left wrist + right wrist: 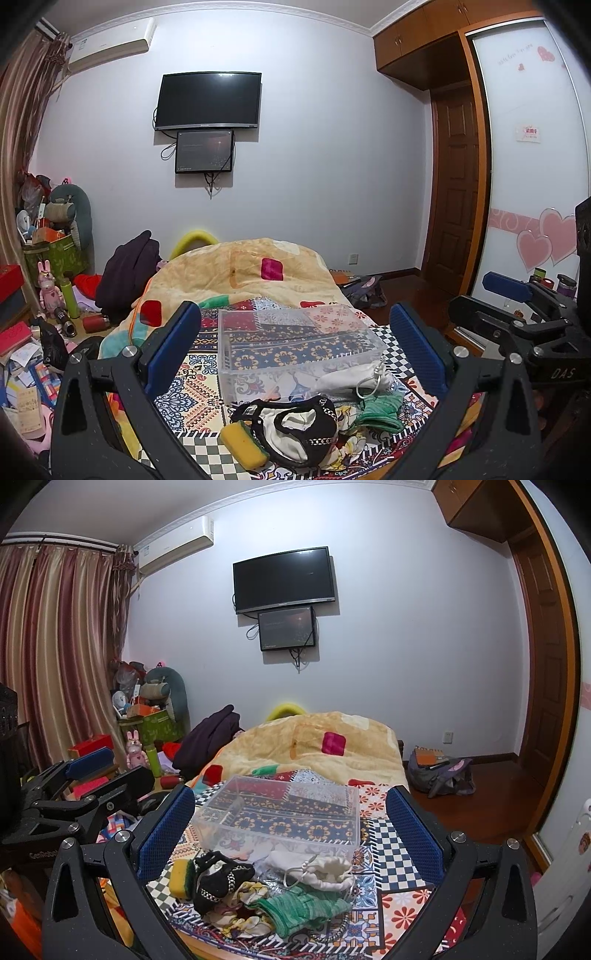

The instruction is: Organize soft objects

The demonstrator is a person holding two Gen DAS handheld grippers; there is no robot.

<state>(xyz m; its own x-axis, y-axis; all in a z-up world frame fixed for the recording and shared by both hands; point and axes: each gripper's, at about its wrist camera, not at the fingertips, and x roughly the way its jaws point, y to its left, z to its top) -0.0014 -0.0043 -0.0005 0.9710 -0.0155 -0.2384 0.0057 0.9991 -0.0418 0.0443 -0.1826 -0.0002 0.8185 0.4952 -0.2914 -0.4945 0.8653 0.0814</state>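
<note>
A pile of soft things lies on the patterned bed cover in front of an empty clear plastic box (pixel 295 341) (pixel 284 814). The pile holds a yellow sponge (pixel 243 446) (pixel 180 877), a black-and-white garment (pixel 295 428) (pixel 218 880), a white drawstring pouch (pixel 354 380) (pixel 325 871) and a green knit cloth (pixel 382 410) (pixel 303 908). My left gripper (pixel 299 347) is open and empty, held above the pile. My right gripper (pixel 291 830) is open and empty too, above the pile.
A rumpled yellow quilt (pixel 240 273) (pixel 314 746) fills the far half of the bed. Cluttered boxes, bottles and toys (pixel 55 280) stand on the left. A grey bag (pixel 439 771) lies on the wooden floor at right. A TV (pixel 208 99) hangs on the far wall.
</note>
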